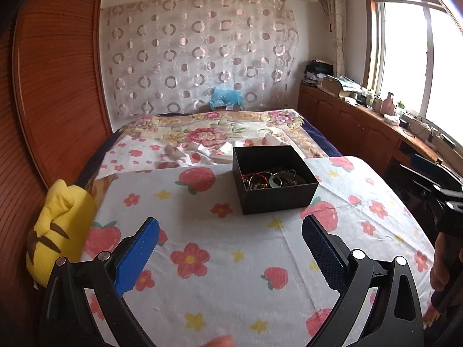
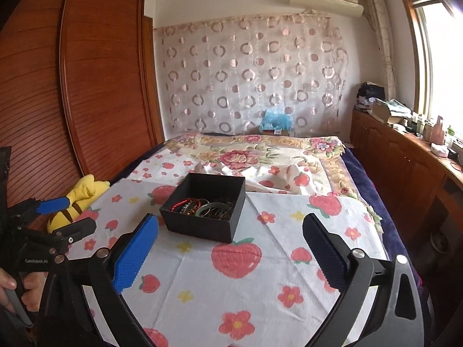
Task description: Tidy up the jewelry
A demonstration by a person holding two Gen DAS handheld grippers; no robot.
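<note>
A black open box (image 1: 275,183) stands on the flowered cloth (image 1: 220,245) ahead of me; it also shows in the right wrist view (image 2: 204,209). Inside lie bracelets, several of them: red cord, beads and a pale green bangle (image 1: 276,180) (image 2: 202,209). My left gripper (image 1: 230,231) is open and empty, short of the box. My right gripper (image 2: 231,231) is open and empty, just to the right of the box's near corner. The left gripper also shows in the right wrist view (image 2: 66,214), open.
A yellow striped plush toy (image 1: 62,228) (image 2: 76,199) lies at the cloth's left edge beside the wooden wardrobe (image 2: 86,86). A bed with a floral blanket (image 1: 217,133) lies beyond. Wooden cabinets (image 1: 361,127) with clutter run along the right under the window.
</note>
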